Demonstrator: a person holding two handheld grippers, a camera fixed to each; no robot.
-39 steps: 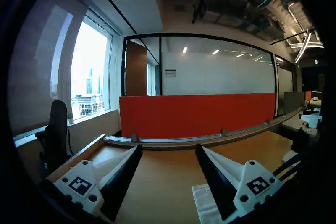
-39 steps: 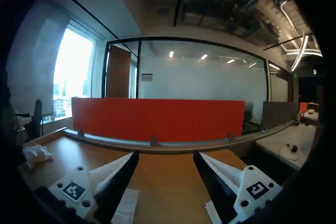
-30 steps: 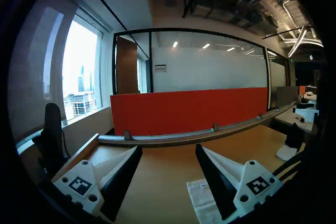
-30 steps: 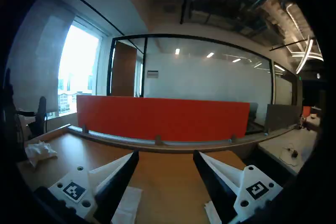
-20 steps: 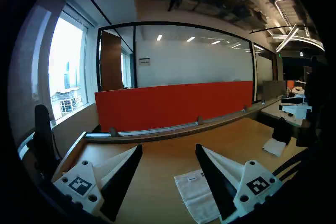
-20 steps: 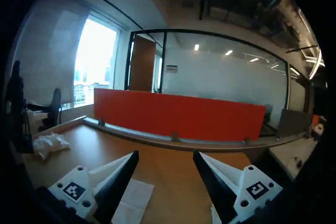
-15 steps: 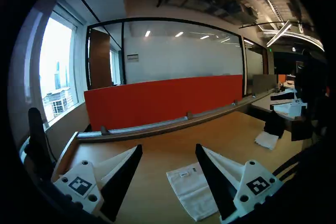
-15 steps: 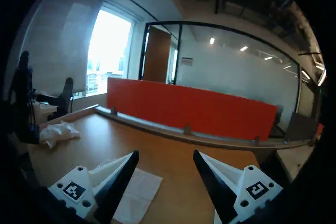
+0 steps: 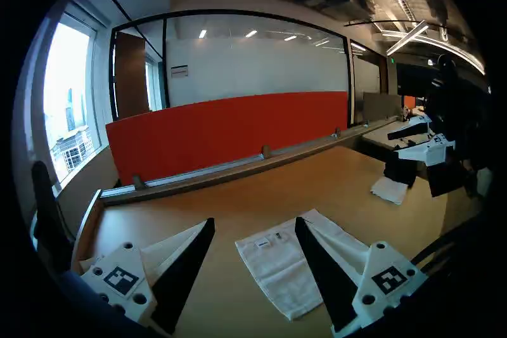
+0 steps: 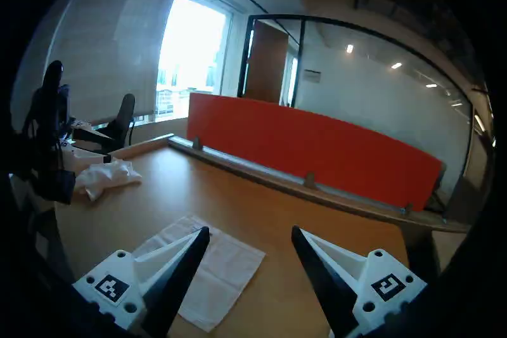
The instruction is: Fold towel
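On the desk [image 9: 329,179] ahead, the towel [image 9: 285,265] lies between my left gripper [image 9: 253,220] and right gripper [image 10: 249,229] — both spread, empty.

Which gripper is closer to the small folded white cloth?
Right gripper: hovering right by the cloth. Left gripper: well back across the desk, by the spread towel.

The right gripper [image 10: 250,231] has its jaws wide apart over the wooden desk [image 10: 272,208]. A flat white towel [image 10: 223,267] lies beneath the left jaw, reaching into the gap; a crumpled cloth [image 10: 104,177] sits well left.
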